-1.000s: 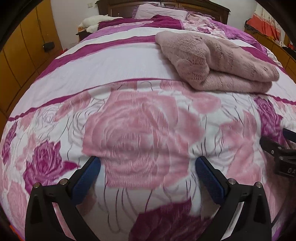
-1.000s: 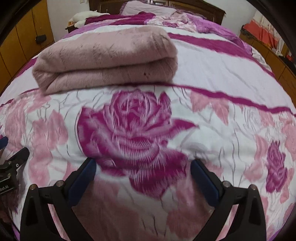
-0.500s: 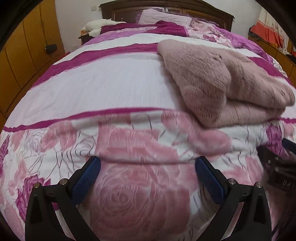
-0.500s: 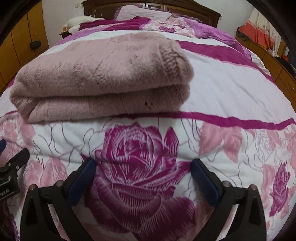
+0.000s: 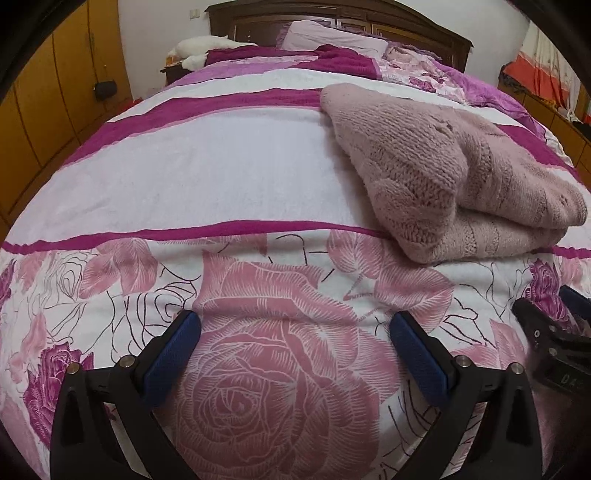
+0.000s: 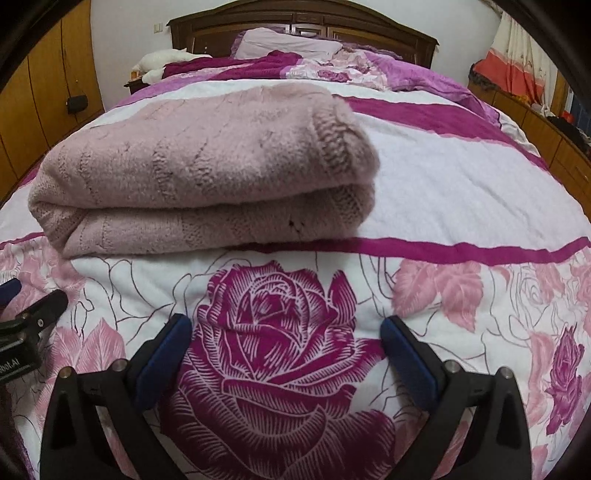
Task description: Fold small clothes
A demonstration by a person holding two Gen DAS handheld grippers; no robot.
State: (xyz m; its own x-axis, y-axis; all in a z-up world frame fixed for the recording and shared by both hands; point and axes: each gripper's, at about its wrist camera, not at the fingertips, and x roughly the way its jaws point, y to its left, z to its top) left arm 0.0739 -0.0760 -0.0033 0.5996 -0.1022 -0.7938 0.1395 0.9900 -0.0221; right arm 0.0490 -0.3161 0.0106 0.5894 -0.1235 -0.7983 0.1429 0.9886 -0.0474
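A dusty-pink knitted sweater (image 5: 454, 177) lies folded in a thick bundle on the bed, ahead and to the right in the left wrist view. In the right wrist view the same sweater (image 6: 199, 173) sits straight ahead and slightly left, its folded edge facing me. My left gripper (image 5: 293, 328) is open over the rose-print cover, short of the sweater, nothing between its blue pads. My right gripper (image 6: 284, 330) is open too, just short of the sweater's front edge. Each gripper shows at the side of the other's view.
The bed cover (image 5: 207, 177) is white with magenta stripes and rose prints. A pillow (image 6: 288, 42) and dark wooden headboard (image 6: 303, 22) stand at the far end. Orange wooden cabinets (image 5: 48, 96) line the left; low drawers (image 6: 554, 133) run along the right.
Both grippers have moved forward along the bed toward the folded sweater, which now looks larger and closer. Both stayed open. The sweater itself has not moved.
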